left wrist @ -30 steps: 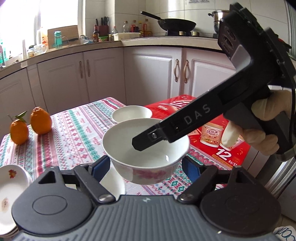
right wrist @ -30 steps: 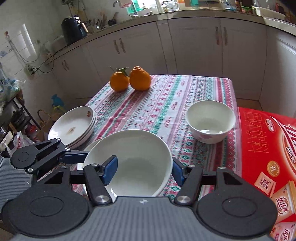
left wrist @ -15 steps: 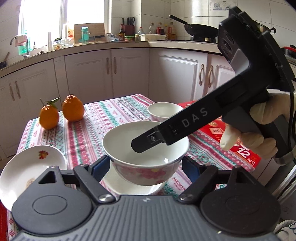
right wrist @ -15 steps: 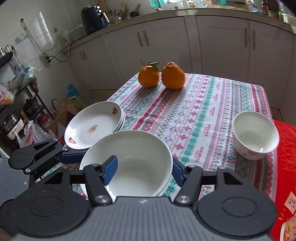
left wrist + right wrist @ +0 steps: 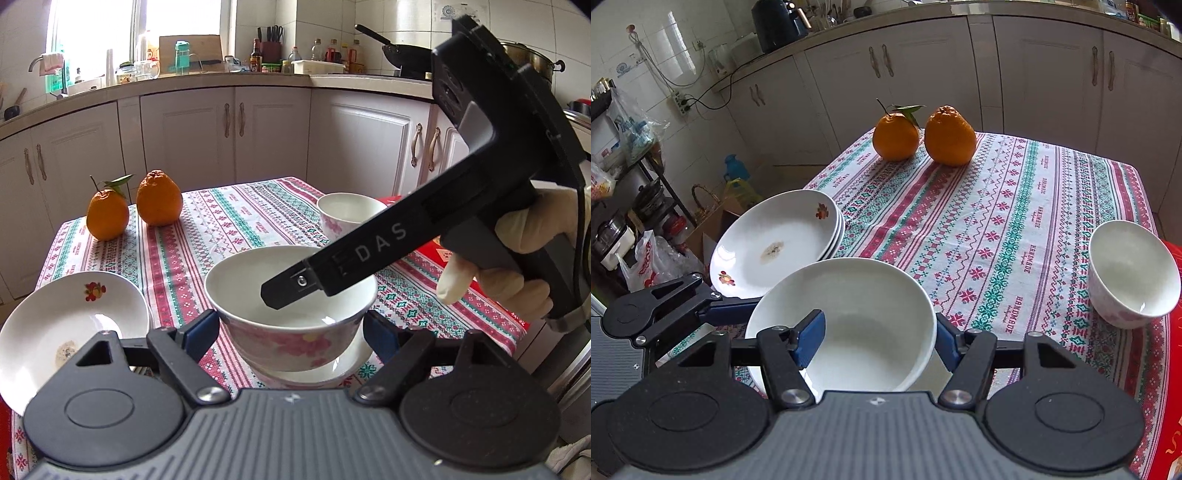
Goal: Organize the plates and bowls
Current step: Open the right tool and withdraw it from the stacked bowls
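Right hand-held gripper (image 5: 877,338) is clamped on the rim of a floral bowl (image 5: 291,325), one pad inside the wall and one outside, carrying it above a white dish that sits on the tabletop (image 5: 1015,229) just under it. Left hand-held gripper (image 5: 291,332) stands about half open around the same bowl; its pads look just clear of the sides, so it holds nothing. Plate stack (image 5: 775,243) sits ahead-left of the right hand-held gripper at the tabletop edge, three or so plates already nested: that part looks done. A second bowl (image 5: 1132,275) stands alone ahead-right, well apart from the stack. Two oranges (image 5: 923,134) sit at the far side. Left to do, by my read: set the carried bowl down and nest the two bowls together. The dish under the bowl probably belongs on the plate stack. Roughly halfway through.
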